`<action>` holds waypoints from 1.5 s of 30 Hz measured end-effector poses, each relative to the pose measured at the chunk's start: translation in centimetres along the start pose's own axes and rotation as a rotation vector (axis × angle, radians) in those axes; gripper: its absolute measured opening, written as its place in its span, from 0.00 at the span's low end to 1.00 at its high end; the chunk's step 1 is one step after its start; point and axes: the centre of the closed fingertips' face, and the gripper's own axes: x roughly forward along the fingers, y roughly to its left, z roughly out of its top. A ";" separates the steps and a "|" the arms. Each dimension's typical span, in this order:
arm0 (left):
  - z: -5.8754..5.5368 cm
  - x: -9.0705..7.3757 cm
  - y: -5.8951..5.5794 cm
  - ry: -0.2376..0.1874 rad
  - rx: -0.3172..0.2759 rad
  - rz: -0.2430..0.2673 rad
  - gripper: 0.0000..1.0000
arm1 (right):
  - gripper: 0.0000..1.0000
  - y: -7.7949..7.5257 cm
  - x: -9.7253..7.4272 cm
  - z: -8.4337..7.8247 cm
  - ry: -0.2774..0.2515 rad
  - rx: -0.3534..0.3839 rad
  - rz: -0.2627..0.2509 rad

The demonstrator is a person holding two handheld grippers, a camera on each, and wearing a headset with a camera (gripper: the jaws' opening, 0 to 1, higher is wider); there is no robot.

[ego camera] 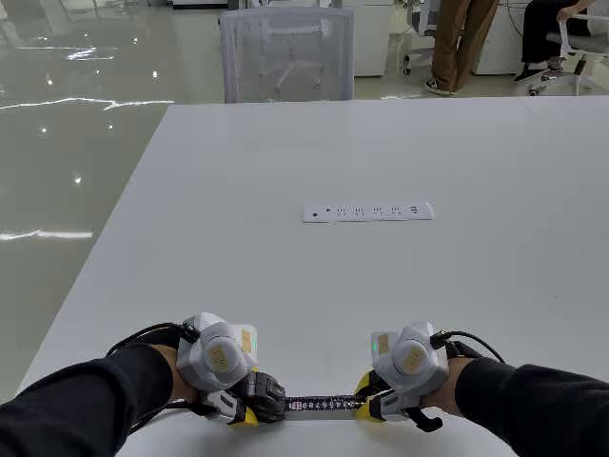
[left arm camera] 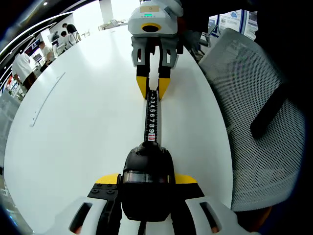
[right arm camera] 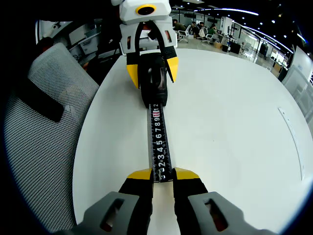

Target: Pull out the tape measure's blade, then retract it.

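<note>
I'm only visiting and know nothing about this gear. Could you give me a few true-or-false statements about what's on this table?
The left hand-held gripper holds the tape measure's black case. True.
The right hand-held gripper pinches the end of the blade. True.
The blade is fully wound in. False: a numbered stretch is out, running from the case to the right hand-held gripper.
The power strip lies between the two hand-held grippers. False: it lies farther out on the table, apart from them.
</note>
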 end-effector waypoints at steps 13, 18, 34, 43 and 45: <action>0.0 0.0 -0.1 0.003 -0.003 -0.008 0.35 | 0.11 -0.1 -0.8 -1.1 0.007 0.011 -0.006; 0.0 0.0 -0.1 0.001 -0.003 -0.004 0.35 | 0.11 -0.2 -1.2 -1.6 0.006 0.017 -0.008; 0.1 0.0 0.0 -0.002 -0.011 0.000 0.35 | 0.11 -0.5 -2.6 -3.5 0.021 0.037 -0.023; 0.1 0.1 0.0 -0.004 -0.015 0.002 0.35 | 0.11 -0.5 -3.3 -4.4 0.029 0.041 -0.024; 0.1 0.1 0.0 -0.003 -0.015 0.002 0.35 | 0.11 -0.6 -3.4 -4.6 0.033 0.040 -0.023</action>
